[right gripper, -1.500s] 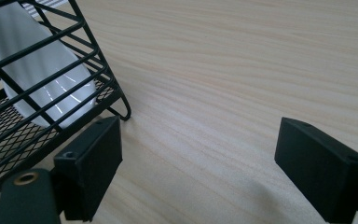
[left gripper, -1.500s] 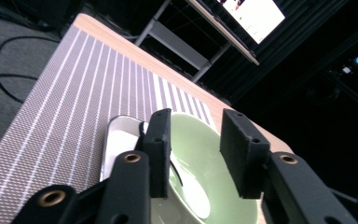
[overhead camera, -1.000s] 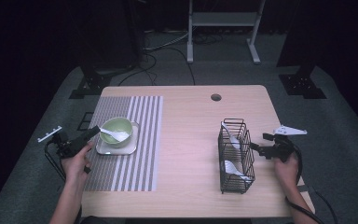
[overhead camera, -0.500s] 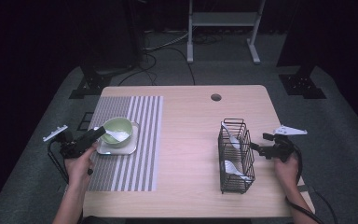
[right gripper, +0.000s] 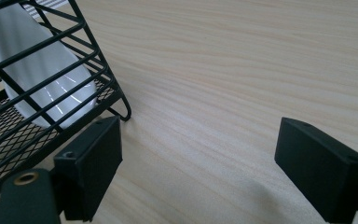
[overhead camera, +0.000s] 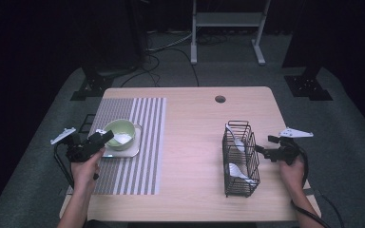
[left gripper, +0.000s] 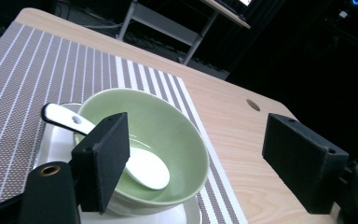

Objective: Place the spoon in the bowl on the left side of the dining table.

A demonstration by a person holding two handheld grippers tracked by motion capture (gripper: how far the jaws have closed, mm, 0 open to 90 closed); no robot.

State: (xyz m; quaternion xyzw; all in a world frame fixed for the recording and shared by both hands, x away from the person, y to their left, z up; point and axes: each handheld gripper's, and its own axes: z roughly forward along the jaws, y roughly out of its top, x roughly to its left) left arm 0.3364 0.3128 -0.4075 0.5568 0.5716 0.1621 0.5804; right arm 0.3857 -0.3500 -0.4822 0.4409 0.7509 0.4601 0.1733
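With its fingers just spreading wide and empty, the left gripper (overhead camera: 105, 138) hangs near the glazed, slippery, breakable white spoon (left gripper: 135, 164) in the green bowl (left gripper: 177, 135) at left, its handle the safest hold, while the right gripper (overhead camera: 261, 151) gapes beside the wire basket (overhead camera: 240, 161).

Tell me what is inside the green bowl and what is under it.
Inside the green bowl lies a white spoon, its handle over the rim. Under the bowl is a white plate; its middle is covered.
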